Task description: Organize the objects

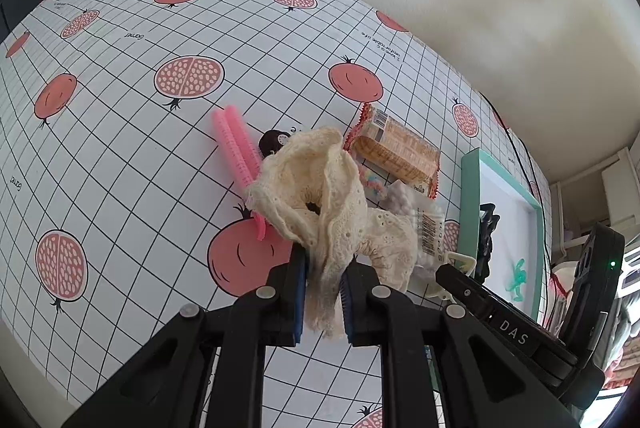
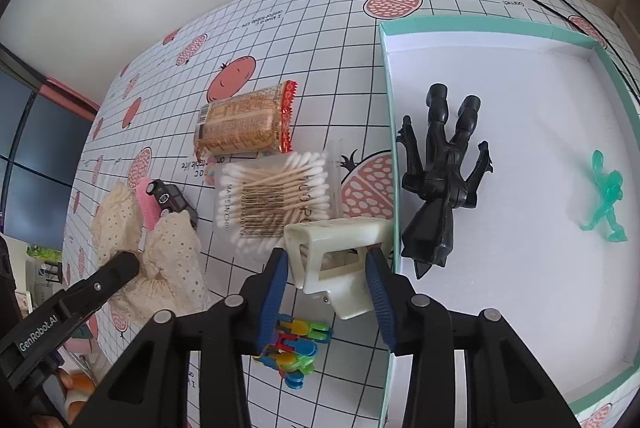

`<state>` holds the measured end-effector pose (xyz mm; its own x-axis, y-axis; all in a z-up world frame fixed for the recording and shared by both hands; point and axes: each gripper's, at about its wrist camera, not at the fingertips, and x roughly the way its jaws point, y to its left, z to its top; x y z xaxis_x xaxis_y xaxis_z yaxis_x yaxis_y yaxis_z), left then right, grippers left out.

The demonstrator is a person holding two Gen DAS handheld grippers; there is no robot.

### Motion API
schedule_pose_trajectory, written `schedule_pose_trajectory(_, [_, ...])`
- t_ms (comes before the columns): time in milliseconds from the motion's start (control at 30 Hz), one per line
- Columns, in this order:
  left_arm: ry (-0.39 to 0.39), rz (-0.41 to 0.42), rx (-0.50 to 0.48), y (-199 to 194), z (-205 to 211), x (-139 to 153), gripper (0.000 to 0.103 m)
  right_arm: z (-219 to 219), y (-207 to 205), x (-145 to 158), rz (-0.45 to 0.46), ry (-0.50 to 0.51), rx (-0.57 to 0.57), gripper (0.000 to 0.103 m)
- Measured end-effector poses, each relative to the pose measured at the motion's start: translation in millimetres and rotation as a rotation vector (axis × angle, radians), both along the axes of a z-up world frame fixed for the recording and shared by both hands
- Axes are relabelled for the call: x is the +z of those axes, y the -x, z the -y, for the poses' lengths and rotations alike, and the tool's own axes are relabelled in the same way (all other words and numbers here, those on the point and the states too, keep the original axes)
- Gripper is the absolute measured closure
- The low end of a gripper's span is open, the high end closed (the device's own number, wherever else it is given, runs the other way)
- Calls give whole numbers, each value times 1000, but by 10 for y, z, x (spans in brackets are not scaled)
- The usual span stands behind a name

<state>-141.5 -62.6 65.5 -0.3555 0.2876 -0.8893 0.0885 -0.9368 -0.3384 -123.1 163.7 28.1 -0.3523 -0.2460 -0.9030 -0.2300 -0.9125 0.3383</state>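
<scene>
the left gripper (image 1: pixel 324 292) is squeezing the lacy scrunchie (image 1: pixel 332 203) tight, lifting it over the table. the right gripper (image 2: pixel 326 292) is pinching the white clip (image 2: pixel 340 252) beside the box (image 2: pixel 390 155). both should be going gently over the wall, then letting go inside.

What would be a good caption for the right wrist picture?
Right gripper closed on a cream clip beside a teal box holding two toy figures.
</scene>
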Motion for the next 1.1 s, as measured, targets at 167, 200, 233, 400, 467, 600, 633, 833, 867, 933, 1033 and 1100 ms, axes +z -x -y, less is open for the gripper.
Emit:
schedule_pose_trajectory(167, [1, 0, 2, -5, -8, -1, 88, 0, -2, 35, -14, -3, 9, 66])
schedule_pose_trajectory(200, [2, 0, 2, -5, -10, -2, 88, -3, -4, 44, -16, -3, 10, 67])
schedule_pose_trajectory(233, [0, 0, 3, -6, -10, -3, 88, -7, -4, 53, -19, -2, 11, 69])
schedule_pose_trajectory(400, [4, -2, -2, -5, -19, -2, 88, -54, -37, 114, -41, -2, 9, 75])
schedule_pose_trajectory(467, [6, -2, -5, -3, -21, -2, 88, -68, -43, 128, -46, -4, 9, 76])
schedule_pose_trajectory(600, [8, -2, -1, -4, -29, -1, 88, -98, -50, 159, -54, 4, 6, 79])
schedule_pose_trajectory(633, [9, -2, -1, -2, -28, -1, 88, -101, -52, 165, -55, 5, 6, 79])
schedule_pose_trajectory(833, [6, -8, 4, -5, -17, 18, 88, -102, -64, 223, -70, 8, 11, 79])
schedule_pose_trajectory(867, [5, -11, 5, -5, -14, 26, 88, -110, -69, 237, -74, 11, 12, 79])
schedule_pose_trajectory(933, [0, -16, 5, -10, -4, 44, 88, -120, -81, 274, -83, 16, 12, 79])
schedule_pose_trajectory(1033, [-8, -28, 7, -18, 9, 85, 88, -142, -97, 330, -94, 28, 11, 79])
schedule_pose_trajectory(1100, [-11, -36, 9, -25, 11, 113, 88, -150, -101, 372, -101, 28, 13, 79])
